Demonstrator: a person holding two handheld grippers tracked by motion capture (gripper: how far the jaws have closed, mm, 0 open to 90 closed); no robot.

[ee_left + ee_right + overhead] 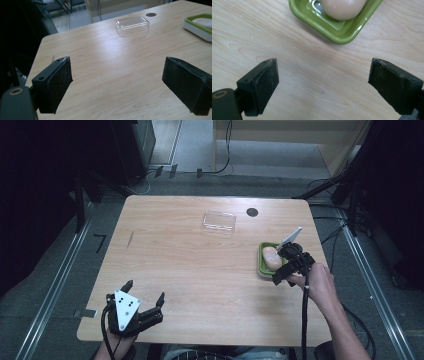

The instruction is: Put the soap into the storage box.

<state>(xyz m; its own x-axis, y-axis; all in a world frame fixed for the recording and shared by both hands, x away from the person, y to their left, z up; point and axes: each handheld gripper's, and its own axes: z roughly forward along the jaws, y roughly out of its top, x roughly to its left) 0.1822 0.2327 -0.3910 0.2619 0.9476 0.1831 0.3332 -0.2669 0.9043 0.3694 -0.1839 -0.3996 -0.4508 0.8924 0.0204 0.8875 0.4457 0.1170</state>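
In the high view, a pale soap bar [272,257] is seen lying in a green dish [261,265] at the table's [200,270] right side, with the right gripper [286,265] held just beside it; the placing seems done, while the clear lid [219,221] lies well apart, not yet fitted. In the left gripper view, the left gripper [117,82] is shown spread wide and empty. In the right gripper view, the right gripper [323,82] is likewise parted, nothing between its jaws.
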